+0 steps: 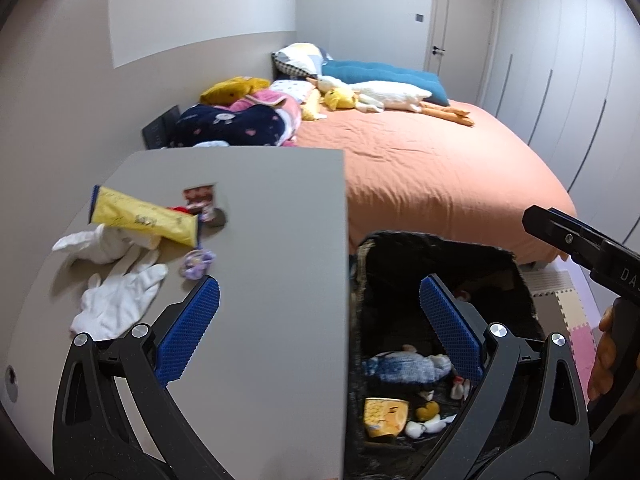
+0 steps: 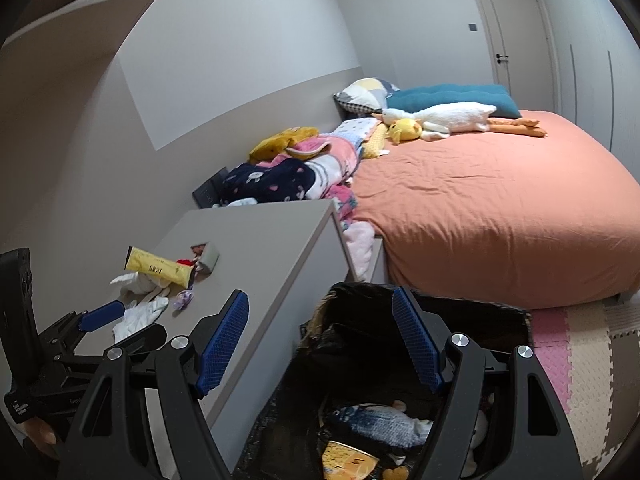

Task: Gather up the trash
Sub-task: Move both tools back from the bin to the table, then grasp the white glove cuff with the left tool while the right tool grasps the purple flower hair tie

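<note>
Both our grippers, left [image 1: 319, 308] and right [image 2: 320, 328], point downward, jaws apart and empty, straddling nightstand [image 1: 260, 240] and bin [image 1: 440, 248]. Only our left view shows a hand [image 1: 604, 356].

Bare nightstand top [image 1: 260, 280] beside open bin [image 1: 440, 264]; wrappers [image 1: 144, 216] crowd far corner.

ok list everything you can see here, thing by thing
nightstand: 1, grey, beside the bed
yellow packet: 1, yellow, on the nightstand
white gloves: a loose pile, white, on the nightstand below the packet
purple wrapper: 1, purple, on the nightstand by the gloves
red wrapper: 1, red and white, behind the packet
trash bin: 1, black-lined, on the floor beside the nightstand, trash inside
bed: 1, orange sheet
plush goose: 1, white, on the bed
clothes pile: 1, mixed colours, on the bed's near corner
foam mats: several, pink and beige, on the floor
left gripper: 1, black with blue pads, open
right gripper: 1, black with blue pads, open
</note>
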